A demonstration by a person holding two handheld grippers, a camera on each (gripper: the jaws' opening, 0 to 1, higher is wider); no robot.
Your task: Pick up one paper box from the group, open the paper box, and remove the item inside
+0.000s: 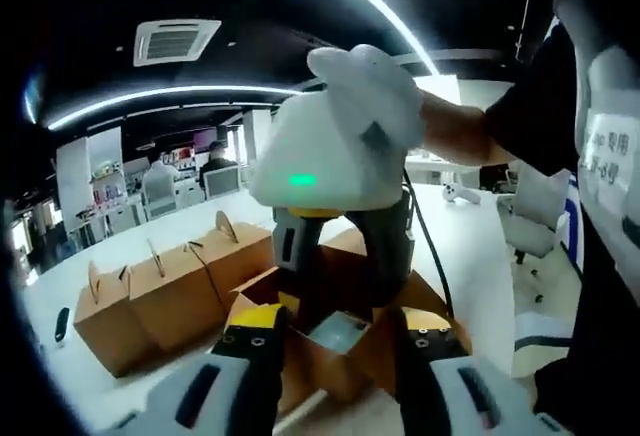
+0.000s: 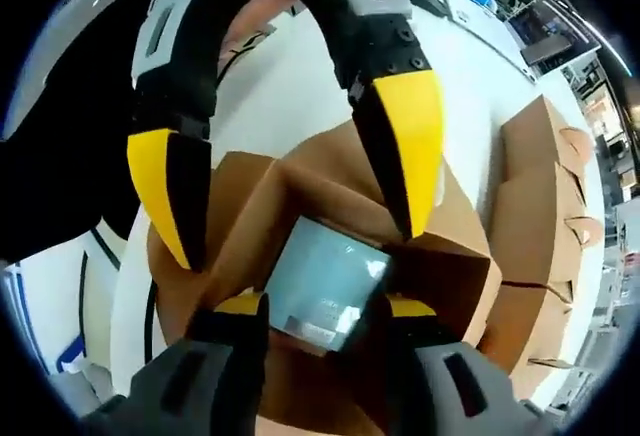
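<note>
While both spread grippers hold nothing, the right gripper [image 2: 316, 308] straddles the item [image 2: 325, 281] inside the open box [image 2: 440, 256].

The left gripper [image 1: 335, 341], a grey-and-black tool with yellow-tipped jaws, has its jaws spread wide apart, seen again from the right gripper view [image 2: 290, 186] pointing down with a broad gap between the tips. The right gripper [image 2: 315, 321] has its own yellow-tipped jaws parted; from the left gripper view its white housing [image 1: 335, 136] hangs nose-down. A person's bare forearm [image 1: 460, 131] reaches in from the right, out of a black sleeve [image 1: 530, 106].
</note>
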